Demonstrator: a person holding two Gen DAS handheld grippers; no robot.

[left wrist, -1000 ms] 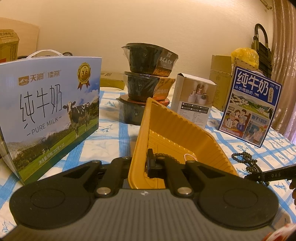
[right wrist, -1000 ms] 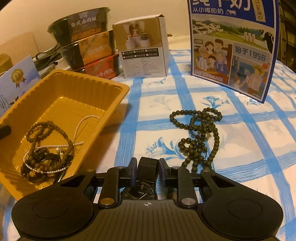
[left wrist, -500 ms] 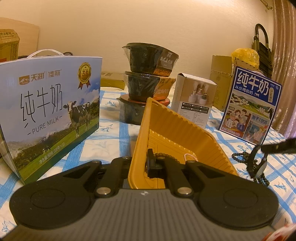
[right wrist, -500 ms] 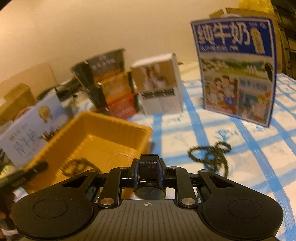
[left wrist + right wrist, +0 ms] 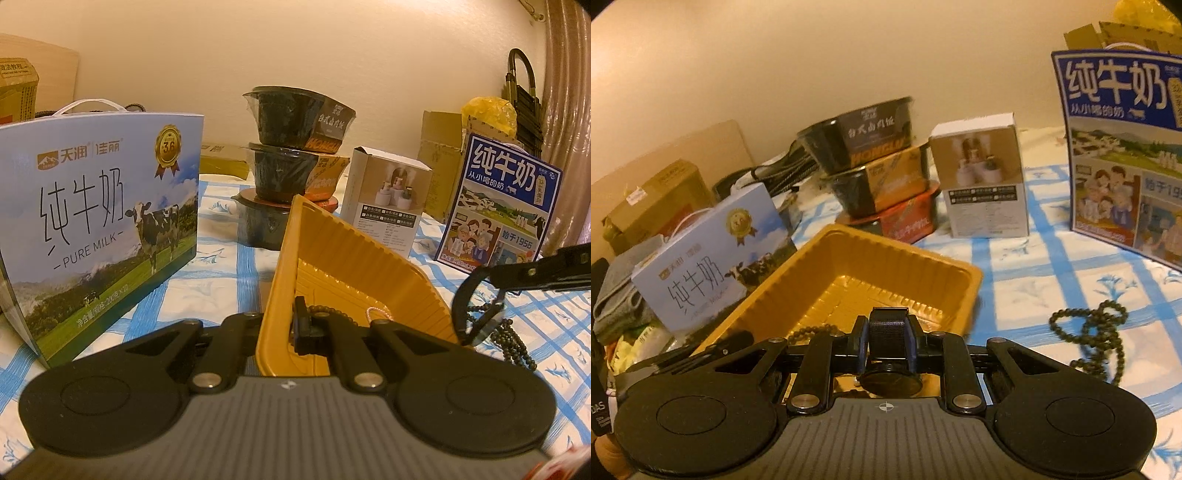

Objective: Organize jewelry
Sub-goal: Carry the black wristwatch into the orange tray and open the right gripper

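Right wrist view: right gripper (image 5: 887,345) fingers clenched on black mesh-strap wristwatch (image 5: 888,354); carry over yellow ribbed plastic tray (image 5: 849,273) at 12 o'clock, lower, release. Left gripper (image 5: 291,325) fingers clamp tray rim, steadying.

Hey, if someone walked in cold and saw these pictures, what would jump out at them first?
Probably the yellow tray mid-table on the blue-checked tablecloth, its near rim clamped by the left hand-held gripper. Next, the black watch pinched by its strap in the right hand-held gripper, raised beside the tray. A dark bead necklace lies loose on the cloth to the right.
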